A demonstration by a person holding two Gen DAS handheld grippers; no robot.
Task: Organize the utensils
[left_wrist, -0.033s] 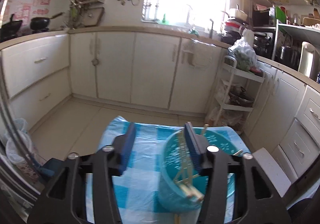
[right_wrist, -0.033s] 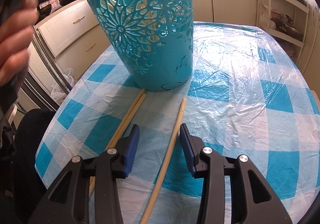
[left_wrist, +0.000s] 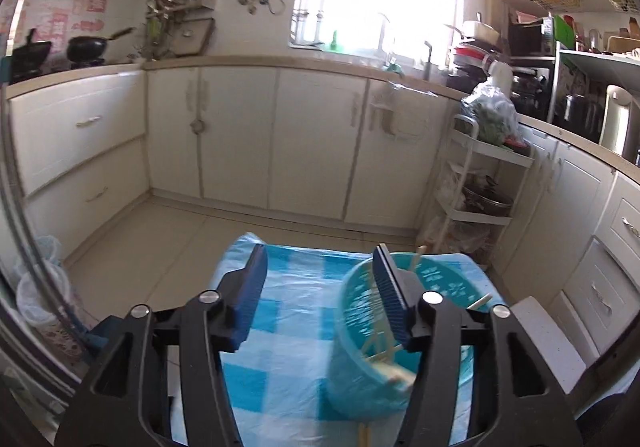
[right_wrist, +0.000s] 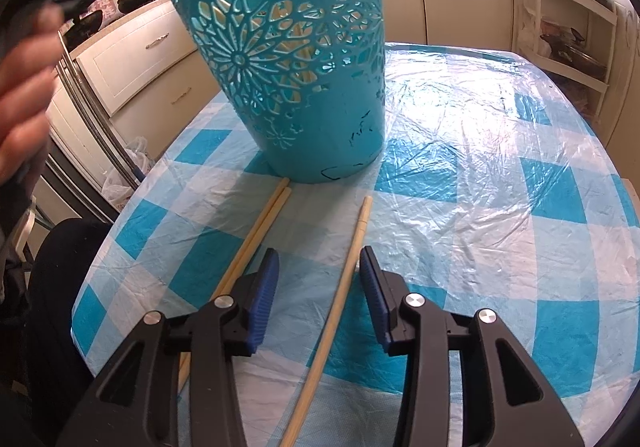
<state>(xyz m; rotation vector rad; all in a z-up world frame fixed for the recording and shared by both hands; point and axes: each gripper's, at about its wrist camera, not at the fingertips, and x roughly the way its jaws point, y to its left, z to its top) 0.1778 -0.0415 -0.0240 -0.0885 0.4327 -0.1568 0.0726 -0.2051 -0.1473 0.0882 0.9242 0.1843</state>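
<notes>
Right gripper (right_wrist: 316, 271) is sitting spread around a single chopstick (right_wrist: 340, 287), untouched, pointing straight ahead toward the teal basket (right_wrist: 288, 67).

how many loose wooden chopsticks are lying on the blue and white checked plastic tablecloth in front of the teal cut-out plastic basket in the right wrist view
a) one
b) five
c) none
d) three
d: in the right wrist view a pair of wooden chopsticks lies side by side left of the right gripper, and a single wooden chopstick runs between its open jaws, all on the checked tablecloth before the teal basket.
</notes>
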